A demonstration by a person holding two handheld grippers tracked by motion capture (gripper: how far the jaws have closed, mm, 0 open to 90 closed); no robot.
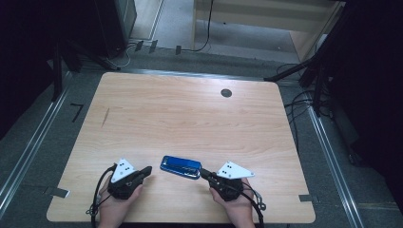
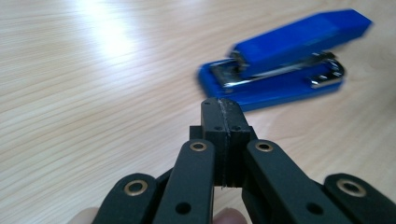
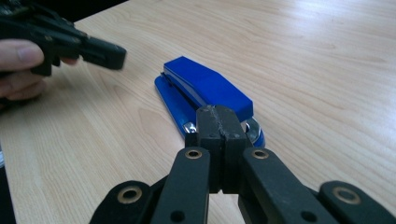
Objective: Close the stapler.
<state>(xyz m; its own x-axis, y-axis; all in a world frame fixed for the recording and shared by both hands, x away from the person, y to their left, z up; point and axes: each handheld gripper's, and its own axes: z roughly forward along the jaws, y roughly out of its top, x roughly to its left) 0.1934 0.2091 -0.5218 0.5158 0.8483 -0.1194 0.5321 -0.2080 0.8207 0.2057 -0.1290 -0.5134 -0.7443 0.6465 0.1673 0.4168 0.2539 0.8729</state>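
A blue stapler (image 1: 180, 166) with a metal base lies near the front edge of the wooden table (image 1: 190, 118), between the two grippers. My left gripper (image 1: 148, 169) sits a little to its left, jaws pressed together with nothing between them. In the left gripper view the shut tip (image 2: 222, 106) points at the stapler (image 2: 280, 56) just ahead. My right gripper (image 1: 202, 173) is at the stapler's right end, also shut and empty. In the right gripper view the closed tip (image 3: 218, 114) overlaps the near end of the stapler (image 3: 205, 88), and the left gripper (image 3: 105, 53) shows at upper left.
A round dark grommet hole (image 1: 226, 93) sits near the table's far edge. Cables (image 1: 294, 102) and dark stands lie on the floor around the table. The table's front edge runs close under both hands.
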